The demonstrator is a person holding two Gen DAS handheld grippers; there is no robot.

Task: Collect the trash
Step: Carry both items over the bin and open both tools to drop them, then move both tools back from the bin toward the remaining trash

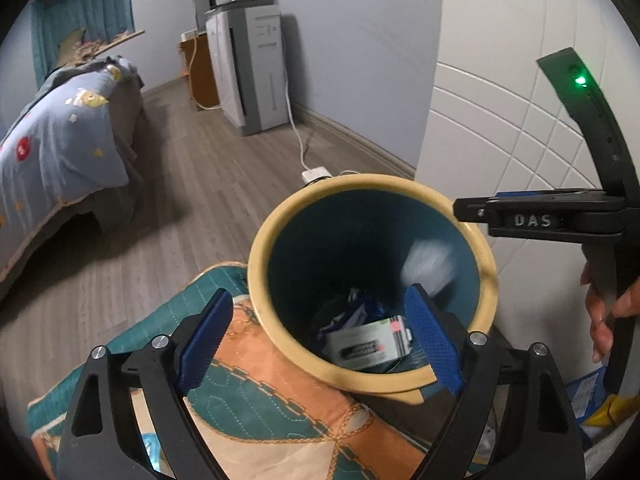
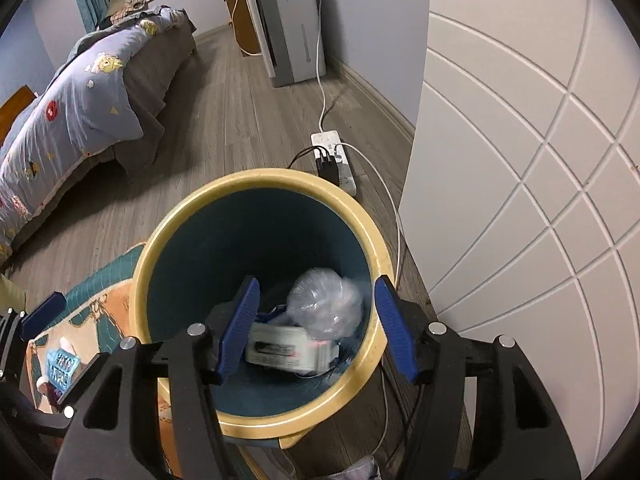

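The clear plastic wad (image 2: 326,302) was inside the bin (image 2: 168,240), below and between my right tongs (image 2: 316,326) but touching neither finger. In the left wrist view it showed as a blurred pale smear (image 1: 428,266) against the bin's inner wall, so I judged it was dropping or had only just landed. It sat on top of a white carton (image 2: 284,350) and some blue-and-white wrappers (image 1: 352,312) at the bottom.

My right tongs stood apart with nothing clamped, poised over the bin mouth and pointing down into it. My left tongs (image 1: 320,338) were spread wide and empty too, straddling the near rim, 1 finger over the mat (image 1: 256,392) and the other over the bin's opening.

I read the step in hand as the drop: this piece was released and that part looked done. The next move, as I judged it, called for drawing both tongs back from the bin without knocking its rim, since the bin looked light and sat partly on the mat's edge, then finding the next piece of trash. A small blue packet (image 2: 62,364) lay on the mat at the lower left of the right view and seemed a likely candidate, though I could not tell what it was.

Beyond lay the wood floor (image 2: 240,120), a power strip (image 2: 334,160) just behind the bin, the bed (image 2: 80,92) and a white cabinet door (image 2: 520,160).
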